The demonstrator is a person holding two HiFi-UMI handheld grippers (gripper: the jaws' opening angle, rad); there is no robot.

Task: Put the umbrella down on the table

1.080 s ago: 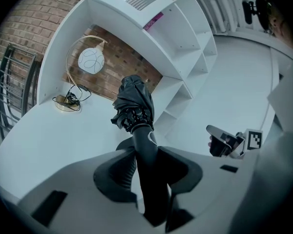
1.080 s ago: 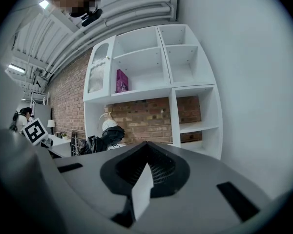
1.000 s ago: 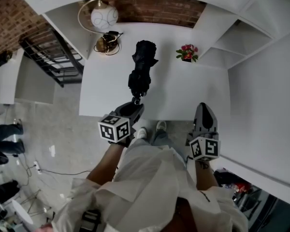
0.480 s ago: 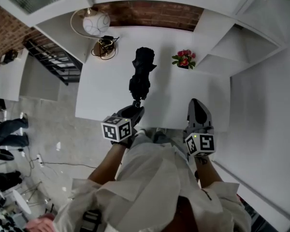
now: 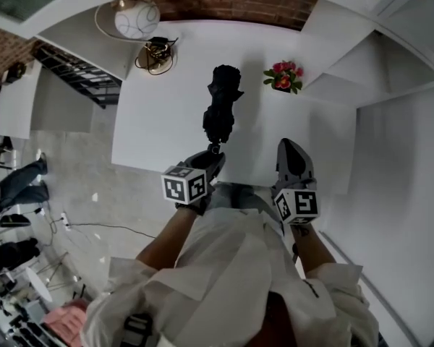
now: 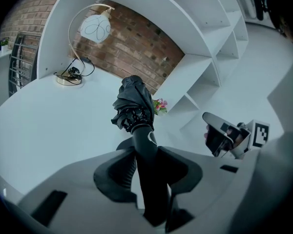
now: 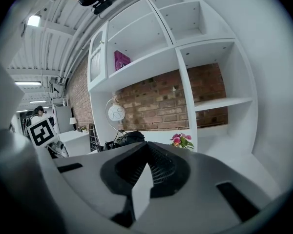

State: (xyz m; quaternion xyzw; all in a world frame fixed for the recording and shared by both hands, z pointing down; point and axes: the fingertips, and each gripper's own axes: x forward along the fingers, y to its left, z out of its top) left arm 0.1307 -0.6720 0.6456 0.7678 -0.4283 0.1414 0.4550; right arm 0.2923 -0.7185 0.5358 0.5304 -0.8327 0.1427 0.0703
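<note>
fingers (image 6: 115,177) of left gripper (image 6: 146,157) clamped on handle of folded black umbrella (image 6: 133,101). umbrella sticks out from jaws over middle of white table (image 5: 159,114), bundled canopy end far from person, pointing between lamp (image 5: 136,19) and flowers (image 5: 282,79). contact with tabletop unclear. right gripper (image 7: 147,145) fingers pressed together, nothing between, over near table edge, right of umbrella.

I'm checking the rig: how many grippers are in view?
2. The left gripper is shut on the handle of the folded black umbrella, at the near edge of the table. The right gripper, shut and empty, is to its right. None seems hidden.
</note>
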